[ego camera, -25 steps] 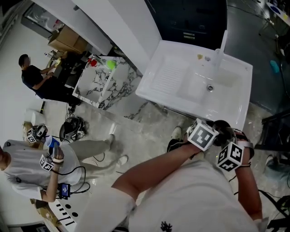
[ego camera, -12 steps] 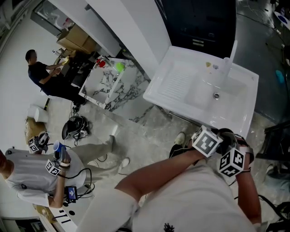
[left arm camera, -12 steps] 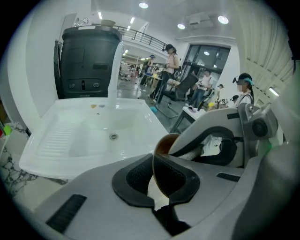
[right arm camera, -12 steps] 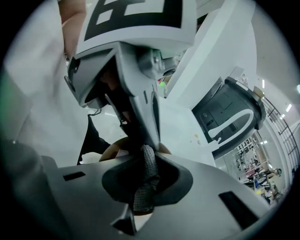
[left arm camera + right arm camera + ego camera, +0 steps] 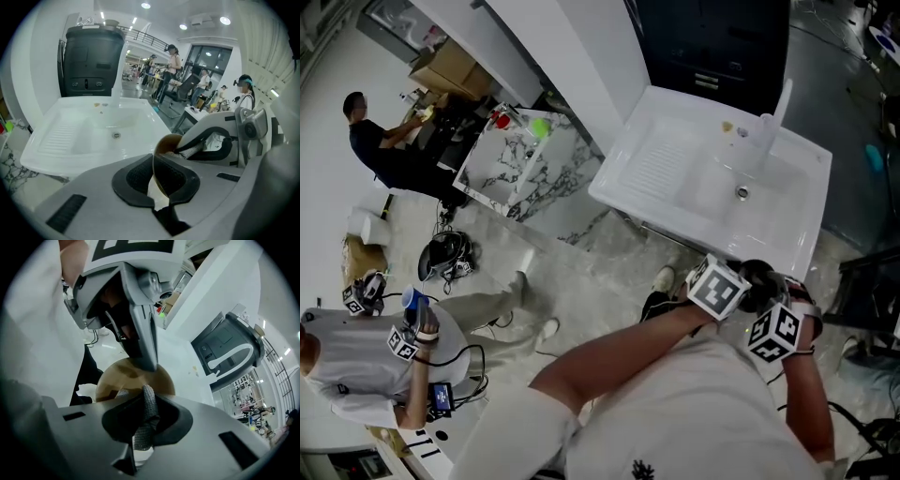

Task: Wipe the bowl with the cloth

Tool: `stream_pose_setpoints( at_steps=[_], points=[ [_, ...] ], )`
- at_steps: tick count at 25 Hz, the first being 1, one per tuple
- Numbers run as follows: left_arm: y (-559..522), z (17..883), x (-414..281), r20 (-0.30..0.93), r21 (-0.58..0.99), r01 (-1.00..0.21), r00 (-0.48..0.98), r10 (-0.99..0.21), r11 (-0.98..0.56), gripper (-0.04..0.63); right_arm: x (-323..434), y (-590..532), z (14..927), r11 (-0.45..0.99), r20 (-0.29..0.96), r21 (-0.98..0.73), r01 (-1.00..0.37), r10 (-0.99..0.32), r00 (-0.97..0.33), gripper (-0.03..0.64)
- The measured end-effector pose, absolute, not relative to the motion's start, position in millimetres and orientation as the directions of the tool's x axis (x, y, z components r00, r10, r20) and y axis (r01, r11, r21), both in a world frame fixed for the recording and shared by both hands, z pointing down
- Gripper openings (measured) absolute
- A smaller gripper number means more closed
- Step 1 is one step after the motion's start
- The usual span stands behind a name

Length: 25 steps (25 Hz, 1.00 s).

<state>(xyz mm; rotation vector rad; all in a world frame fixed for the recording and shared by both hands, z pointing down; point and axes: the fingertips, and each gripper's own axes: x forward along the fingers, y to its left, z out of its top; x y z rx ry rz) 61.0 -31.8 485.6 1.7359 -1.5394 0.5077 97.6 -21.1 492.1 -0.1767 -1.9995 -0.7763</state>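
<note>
Two grippers meet close together: the left gripper (image 5: 153, 177) is clamped tight on the rim of the brown bowl (image 5: 166, 143), and the right gripper (image 5: 143, 427) pinches a grey mesh cloth (image 5: 148, 404) against the bowl's inside. Just beyond stands the white sink (image 5: 670, 173).

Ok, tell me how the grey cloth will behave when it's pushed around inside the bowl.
The cloth is probably floppy: it folds and droops between the right gripper's jaws. Its knitted weave likely grips rather than slides on the bowl. It looks light, so it should bunch up if pushed.
</note>
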Motion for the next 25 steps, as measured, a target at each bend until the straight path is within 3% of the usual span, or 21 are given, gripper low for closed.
stream_pose_setpoints(
  at_steps=[6, 12, 16, 25],
  points=[
    [-18, 507, 34, 0.780, 0.226, -0.973, 0.160, -0.605, 0.034, 0.020, 91, -10, 510, 0.822, 0.837, 0.391, 0.413, -0.131, -0.532, 0.037],
    [-31, 486, 29, 0.721, 0.296, -0.955, 0.216, -0.658, 0.011, 0.020, 78, 3, 490, 0.895, 0.819, 0.263, 0.360, -0.011, -0.573, 0.037],
    [-32, 484, 16, 0.716, 0.318, -0.947, 0.214, -0.664, 0.038, 0.020, 68, 2, 468, 0.925, 0.755, 0.205, 0.320, 0.059, -0.653, 0.037],
    [-32, 482, -12, 0.673, 0.432, -0.899, 0.271, -0.688, 0.069, 0.020, 62, -24, 421, 0.980, 0.576, 0.111, 0.165, 0.072, -0.814, 0.037]
  ],
)
